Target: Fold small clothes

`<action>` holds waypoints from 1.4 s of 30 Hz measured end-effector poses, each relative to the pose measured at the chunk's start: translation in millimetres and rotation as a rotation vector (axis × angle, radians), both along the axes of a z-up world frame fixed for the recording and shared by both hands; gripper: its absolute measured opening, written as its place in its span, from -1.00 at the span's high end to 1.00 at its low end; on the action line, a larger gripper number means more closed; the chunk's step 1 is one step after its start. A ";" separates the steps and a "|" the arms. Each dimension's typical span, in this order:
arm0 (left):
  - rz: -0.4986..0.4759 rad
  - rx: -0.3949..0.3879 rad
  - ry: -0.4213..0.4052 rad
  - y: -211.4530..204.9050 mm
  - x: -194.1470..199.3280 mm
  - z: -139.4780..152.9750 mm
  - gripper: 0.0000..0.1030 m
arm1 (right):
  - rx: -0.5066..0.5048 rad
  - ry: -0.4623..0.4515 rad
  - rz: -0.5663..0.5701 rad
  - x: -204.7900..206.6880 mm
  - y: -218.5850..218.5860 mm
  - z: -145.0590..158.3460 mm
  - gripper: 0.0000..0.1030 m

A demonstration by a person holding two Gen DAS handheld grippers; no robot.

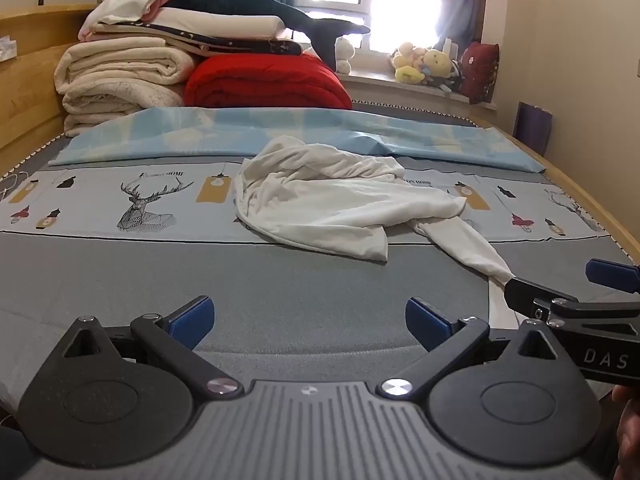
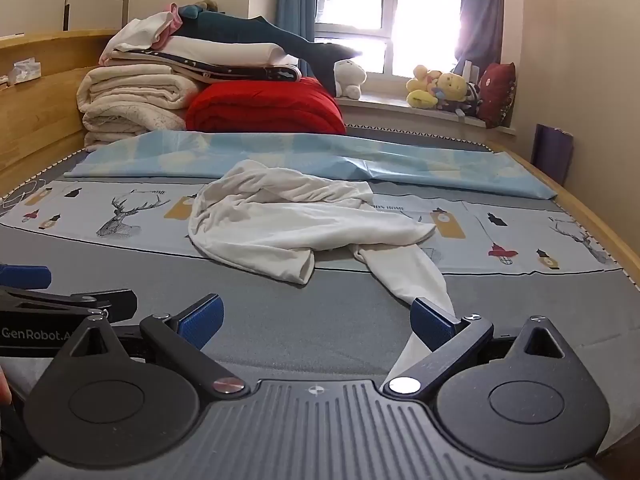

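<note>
White garment [image 1: 320, 200] is lying crumpled near the middle of the bed [image 1: 280, 288], partly on the deer-print sheet [image 1: 120, 200] and partly on the grey cover, with 1 long sleeve [image 2: 404, 276] trailing toward the near edge. Sleeve end is running just beside the right gripper [image 2: 316, 320], passing under or behind its right-hand blue pad [image 2: 432, 322]; contact is unclear. Right gripper's jaws are standing wide apart, gripping nothing. Left gripper [image 1: 310, 320] is hovering over bare grey cover, jaws also spread fully, holding nothing, well apart from the garment body. Both grippers are sitting side by side, each showing in the other's view. A light blue sheet [image 1: 280, 136] is lying behind the garment; folded blankets [image 1: 120, 76], a red quilt [image 1: 268, 84] and a plush shark [image 1: 280, 12] are stacking at the far end, plush toys [image 1: 420, 62] sitting on the windowsill.
</note>
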State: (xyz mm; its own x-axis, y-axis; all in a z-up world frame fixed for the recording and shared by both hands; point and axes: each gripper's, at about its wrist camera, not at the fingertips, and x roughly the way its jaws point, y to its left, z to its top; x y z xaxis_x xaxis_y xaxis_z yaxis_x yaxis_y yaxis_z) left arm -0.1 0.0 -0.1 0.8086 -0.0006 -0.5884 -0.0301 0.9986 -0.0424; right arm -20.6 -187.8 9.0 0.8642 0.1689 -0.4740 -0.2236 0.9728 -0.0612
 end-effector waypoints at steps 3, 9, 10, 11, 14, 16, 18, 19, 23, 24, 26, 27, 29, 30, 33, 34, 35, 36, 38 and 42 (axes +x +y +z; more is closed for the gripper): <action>0.001 -0.001 0.001 0.1 0.0 -0.2 -0.98 | -0.002 0.000 0.000 -0.1 0.8 0.2 -0.93; 0.000 0.002 0.002 0.8 -0.3 -0.4 -0.98 | -0.003 0.000 0.001 -0.3 1.4 -0.3 -0.93; 0.000 0.002 0.002 1.0 -0.4 -0.4 -0.98 | -0.002 0.000 0.003 -0.2 1.5 -0.1 -0.93; 0.000 0.002 0.001 1.0 -0.6 -0.5 -0.98 | -0.001 0.001 0.004 -0.5 0.9 0.0 -0.93; 0.000 0.002 0.000 1.3 -0.8 -0.6 -0.98 | -0.001 0.001 0.004 -0.3 1.1 -0.1 -0.93; 0.000 0.002 0.000 1.1 -0.9 -0.6 -0.98 | -0.001 0.002 0.004 -0.7 1.6 -0.2 -0.93; 0.000 0.002 0.001 1.2 -1.0 -0.5 -0.98 | -0.002 0.001 0.005 -0.7 1.7 0.1 -0.93; 0.001 0.002 0.001 1.3 -1.1 -0.5 -0.98 | -0.002 0.001 0.006 -0.6 1.7 0.1 -0.93; 0.000 0.002 0.001 1.1 -0.8 -0.6 -0.98 | -0.003 0.000 0.008 -0.8 2.2 0.1 -0.93; 0.000 0.002 0.001 1.1 -0.7 -0.7 -0.98 | -0.004 0.000 0.008 -1.2 1.7 0.1 -0.93; 0.000 0.002 0.001 1.2 -0.8 -0.6 -0.98 | -0.004 0.000 0.008 -0.9 1.8 0.3 -0.93; 0.000 0.002 0.001 1.1 -0.8 -0.7 -0.98 | -0.003 0.000 0.008 -0.8 2.1 0.2 -0.93; 0.000 0.002 0.001 1.2 -0.7 -0.6 -0.98 | -0.004 0.000 0.008 -1.0 1.8 0.3 -0.93; 0.000 0.002 0.001 1.1 -0.7 -0.6 -0.98 | -0.005 0.000 0.009 -1.2 1.6 0.3 -0.93; 0.000 0.002 0.001 1.1 -0.7 -0.6 -0.98 | -0.004 0.000 0.010 -0.9 2.2 0.3 -0.93; 0.000 0.002 0.001 1.1 -0.7 -0.6 -0.98 | -0.005 0.000 0.010 -1.0 2.3 0.3 -0.93; 0.000 0.002 0.001 1.2 -0.7 -0.6 -0.98 | -0.006 0.000 0.010 -1.0 2.0 0.4 -0.93; 0.000 0.002 0.001 1.1 -0.6 -0.7 -0.98 | -0.005 -0.001 0.011 -0.9 2.0 0.3 -0.93; 0.000 0.002 0.001 1.2 -0.6 -0.6 -0.98 | -0.005 -0.001 0.012 -1.0 2.3 0.4 -0.93; 0.000 0.002 0.001 1.0 -0.5 -0.6 -0.98 | -0.006 -0.001 0.013 -1.1 2.3 0.6 -0.93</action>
